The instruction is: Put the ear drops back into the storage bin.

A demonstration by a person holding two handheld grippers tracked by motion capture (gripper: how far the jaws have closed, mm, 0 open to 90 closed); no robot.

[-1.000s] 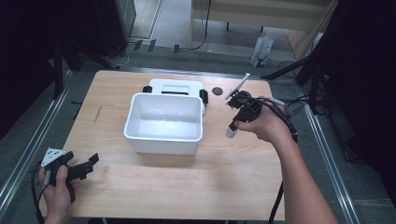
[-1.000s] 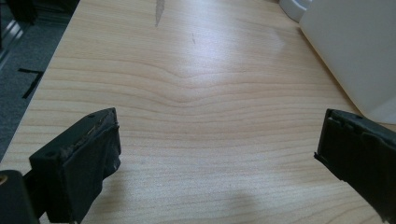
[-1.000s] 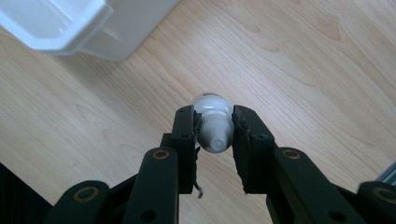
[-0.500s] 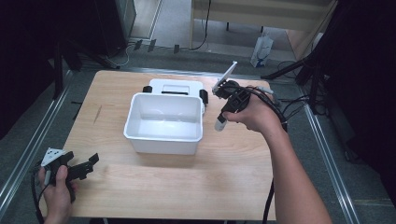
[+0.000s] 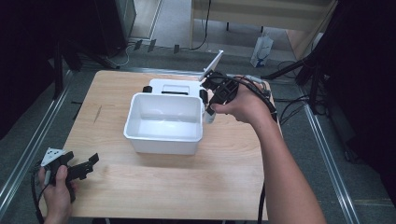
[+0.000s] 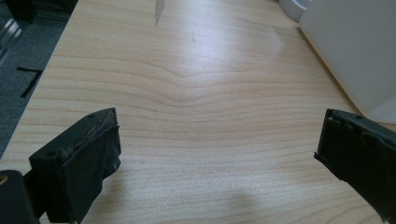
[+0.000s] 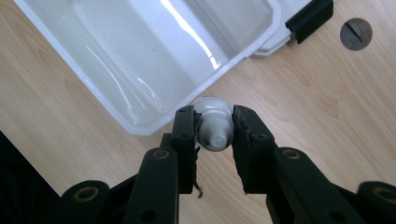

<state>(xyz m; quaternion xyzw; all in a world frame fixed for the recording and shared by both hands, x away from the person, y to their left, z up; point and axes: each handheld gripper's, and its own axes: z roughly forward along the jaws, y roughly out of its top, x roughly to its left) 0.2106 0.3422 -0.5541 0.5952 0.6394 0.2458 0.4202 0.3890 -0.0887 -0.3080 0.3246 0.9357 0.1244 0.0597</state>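
A white plastic bin (image 5: pixel 164 122) stands empty in the middle of the wooden table (image 5: pixel 187 186). My right gripper (image 5: pixel 211 108) hovers at the bin's right rim, shut on a small white tube (image 5: pixel 209 116) that points down. The right gripper view looks along the tube (image 7: pixel 214 127), cap end toward the camera, squeezed between the jaws of the right gripper (image 7: pixel 214 140) above the bin's corner (image 7: pixel 140 126). My left gripper (image 5: pixel 88 164) rests at the table's front left corner, open. In the left gripper view, bare wood lies between the wide-apart jaws of the left gripper (image 6: pixel 217 144).
A white lid (image 5: pixel 170 87) with black latches (image 7: pixel 310 16) lies flat behind the bin. A dark round disc (image 7: pixel 353 33) sits in the tabletop beyond the lid. The bin's outer wall (image 6: pixel 345 51) stands to the right of the left gripper. Cables trail off the table's right edge.
My right gripper has carried the white tube leftward from the table's right side to the bin's right rim. The left gripper has stayed put.
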